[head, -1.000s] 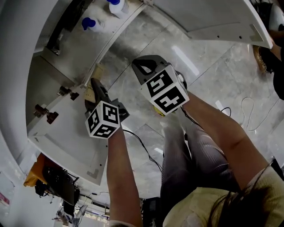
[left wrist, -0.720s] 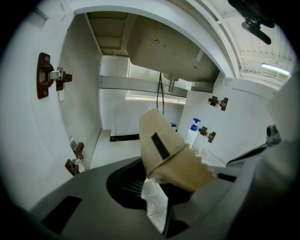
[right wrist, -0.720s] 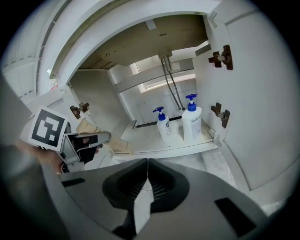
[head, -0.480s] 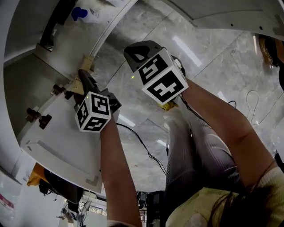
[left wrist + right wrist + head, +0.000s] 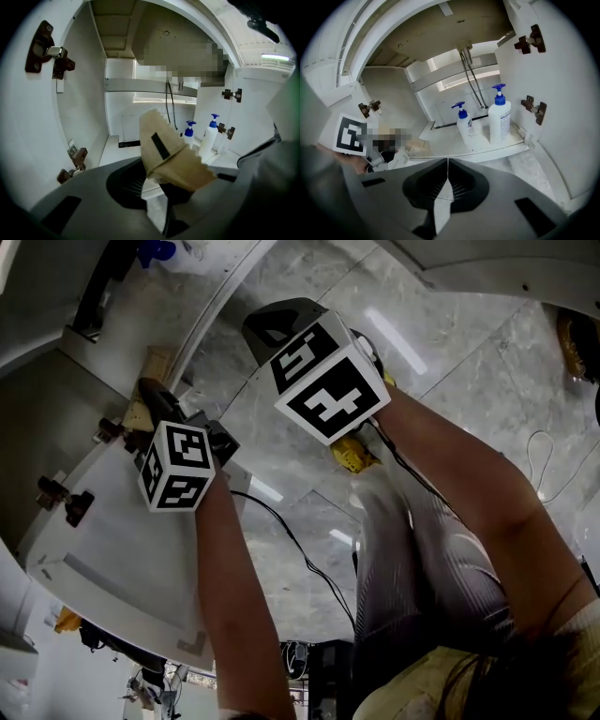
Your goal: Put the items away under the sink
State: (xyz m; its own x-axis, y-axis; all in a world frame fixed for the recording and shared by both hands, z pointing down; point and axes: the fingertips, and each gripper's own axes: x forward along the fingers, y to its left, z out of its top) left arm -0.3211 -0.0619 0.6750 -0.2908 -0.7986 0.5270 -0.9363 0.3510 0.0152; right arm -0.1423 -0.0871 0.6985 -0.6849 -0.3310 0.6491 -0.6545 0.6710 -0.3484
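2 grippers, L gripper (image 5: 159, 185) clamped on 1 brown paper pouch (image 5: 171, 154) at cabinet (image 5: 445, 149) front edge, R gripper (image 5: 447, 185) jaws pressed together, empty, 2 blue-pump bottles (image 5: 499, 119) inside cabinet, right side, both in gripper views, head view catches 1 blue cap (image 5: 155, 251) only

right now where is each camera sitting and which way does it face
Head view: on the person's head, looking steeply down at both forearms, the marker cubes, legs and the marble floor.
Left gripper view: on the left gripper, facing into the open cabinet; its jaws clamp a brown paper bag.
Right gripper view: on the right gripper, facing the cabinet too; jaws together, empty.
Shared: both gripper views show the two pump bottles.
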